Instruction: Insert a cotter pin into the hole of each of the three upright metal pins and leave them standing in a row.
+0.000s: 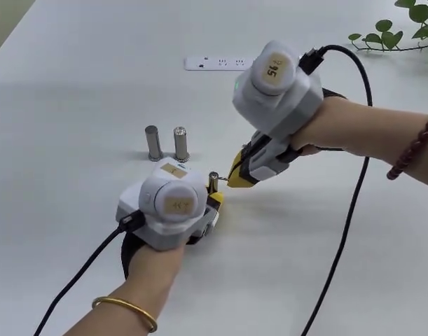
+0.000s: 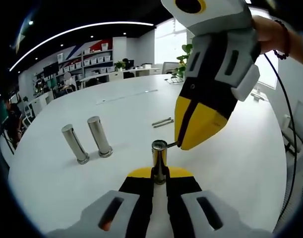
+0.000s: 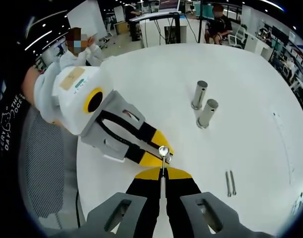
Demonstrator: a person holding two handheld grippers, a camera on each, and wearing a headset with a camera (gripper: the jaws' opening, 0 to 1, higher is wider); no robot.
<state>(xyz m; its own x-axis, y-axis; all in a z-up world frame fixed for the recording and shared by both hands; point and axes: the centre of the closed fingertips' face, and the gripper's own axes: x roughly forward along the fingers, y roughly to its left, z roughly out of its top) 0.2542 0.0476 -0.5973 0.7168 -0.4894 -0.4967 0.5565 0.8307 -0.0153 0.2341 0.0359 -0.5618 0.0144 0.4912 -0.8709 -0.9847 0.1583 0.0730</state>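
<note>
Metal pins stand on the white table — three in all. The held pin is upright between the jaws of the left gripper, which is squeezed tight on its lower part. In the left gripper view the held pin rises straight up at 12 o'clock from the yellow tips. The two other pins stand side by side, close but not touching, at about 11 o'clock from the left gripper in the head view.

The right gripper comes in from 2 o'clock, pointing down at a slant. Its jaws are pinched on a thin cotter pin. The far end of the cotter pin touches the held pin near its top. Whether it is in the hole is too small to tell.

Two spare cotter pins lie flat next to each other on the table, past the held pin at 12 o'clock in the left gripper view. A white power strip lies far off at 12 o'clock in the head view, and a green plant — just some leaves — sits at 2 o'clock.
</note>
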